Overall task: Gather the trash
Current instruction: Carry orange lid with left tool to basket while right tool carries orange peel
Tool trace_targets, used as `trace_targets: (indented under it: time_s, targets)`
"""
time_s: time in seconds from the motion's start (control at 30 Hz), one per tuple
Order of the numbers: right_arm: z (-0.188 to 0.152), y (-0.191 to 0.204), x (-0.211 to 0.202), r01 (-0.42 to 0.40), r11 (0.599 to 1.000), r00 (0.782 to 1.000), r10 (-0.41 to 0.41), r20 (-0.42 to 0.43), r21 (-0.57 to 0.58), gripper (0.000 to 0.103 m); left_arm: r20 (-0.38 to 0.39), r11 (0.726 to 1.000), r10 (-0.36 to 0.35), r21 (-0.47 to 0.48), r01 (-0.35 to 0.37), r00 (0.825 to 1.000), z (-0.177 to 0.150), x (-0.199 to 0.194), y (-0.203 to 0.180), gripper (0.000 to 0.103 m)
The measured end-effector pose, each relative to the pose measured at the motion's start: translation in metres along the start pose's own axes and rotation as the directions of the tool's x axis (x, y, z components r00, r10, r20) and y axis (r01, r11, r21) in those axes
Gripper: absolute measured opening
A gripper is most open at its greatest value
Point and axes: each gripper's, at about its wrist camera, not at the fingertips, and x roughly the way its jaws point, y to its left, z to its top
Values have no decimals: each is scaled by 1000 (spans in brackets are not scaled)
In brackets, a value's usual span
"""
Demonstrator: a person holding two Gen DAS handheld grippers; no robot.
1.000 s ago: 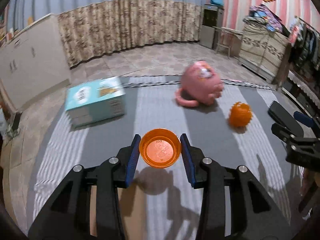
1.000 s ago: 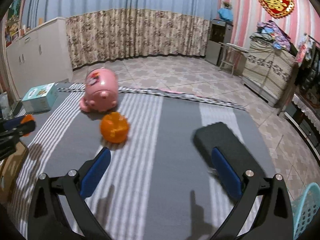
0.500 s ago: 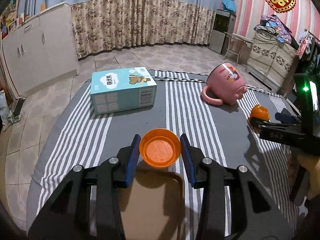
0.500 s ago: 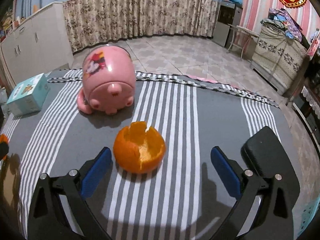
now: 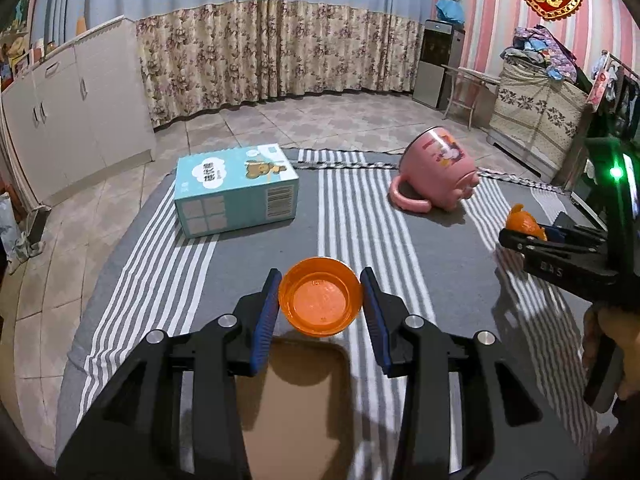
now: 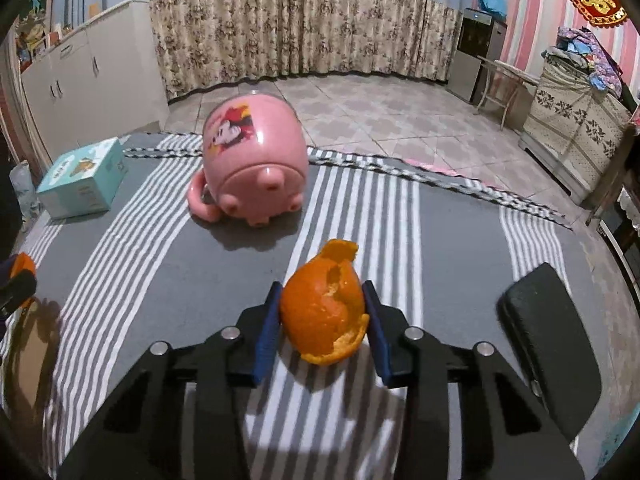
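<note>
Left gripper [image 5: 321,304]: both blue pads press the sides of a small orange bowl [image 5: 321,297], which is held clear above a brown tray [image 5: 296,412] on the grey striped tablecloth [image 5: 248,256]; the bowl's open side faces the camera. Right gripper [image 6: 323,309]: jaws narrowed onto a hollow orange peel [image 6: 326,309], each pad touching one flank, torn edges showing at top and bottom. In the left wrist view the same peel appears at the right gripper's tips, near the table's right edge. Beyond the peel, a pink mug [image 6: 253,168] lies on its side, handle toward the left. A light blue carton [image 5: 237,189] rests at the far left of the cloth; a black case [image 6: 548,344] lies right of the right gripper.
</note>
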Motion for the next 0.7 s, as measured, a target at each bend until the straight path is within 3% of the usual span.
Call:
trace_targets:
  time_s: [0.43,0.7]
  targets:
    - [-41,-64,-100,22,999,995,-24,98,24,40,62,997,-35,76,30,997,-6,-58,-58,39]
    - [-82,-116,-154,75,995,988,-82,127,62,40,65,984,-113,147,102,991,-25,-93,-125,39]
